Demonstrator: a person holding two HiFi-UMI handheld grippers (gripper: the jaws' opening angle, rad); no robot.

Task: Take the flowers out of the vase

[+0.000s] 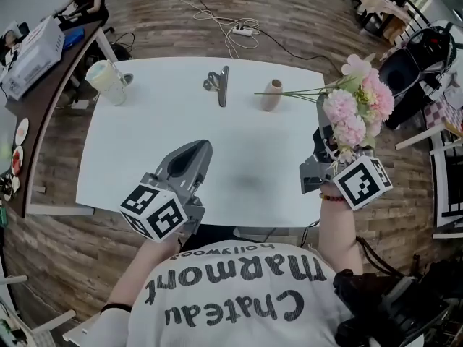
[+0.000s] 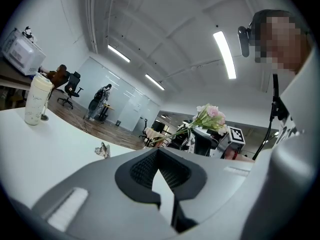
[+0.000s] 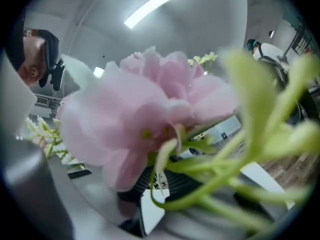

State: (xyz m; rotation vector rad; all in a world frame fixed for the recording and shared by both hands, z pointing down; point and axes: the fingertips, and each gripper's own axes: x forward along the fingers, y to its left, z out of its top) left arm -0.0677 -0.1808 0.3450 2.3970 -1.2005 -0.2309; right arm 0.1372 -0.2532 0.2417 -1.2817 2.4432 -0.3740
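Note:
A bunch of pink flowers (image 1: 358,107) with long green stems hangs over the table's right edge, the stems pointing left. My right gripper (image 1: 323,118) is shut on the flowers just under the blooms. In the right gripper view a pink bloom (image 3: 145,124) and stems fill the picture in front of the jaws. The small beige vase (image 1: 272,95) stands on the white table (image 1: 145,136), just behind the stem ends and with nothing in it. My left gripper (image 1: 201,149) hovers over the table's near left, shut and holding nothing. The left gripper view also shows the flowers (image 2: 212,116).
A metal clip (image 1: 218,84) lies at the table's far middle and a pale bottle (image 1: 107,82) stands at its far left corner. A dark desk (image 1: 43,100) with a printer is to the left, chairs (image 1: 423,60) to the right, cables on the floor behind.

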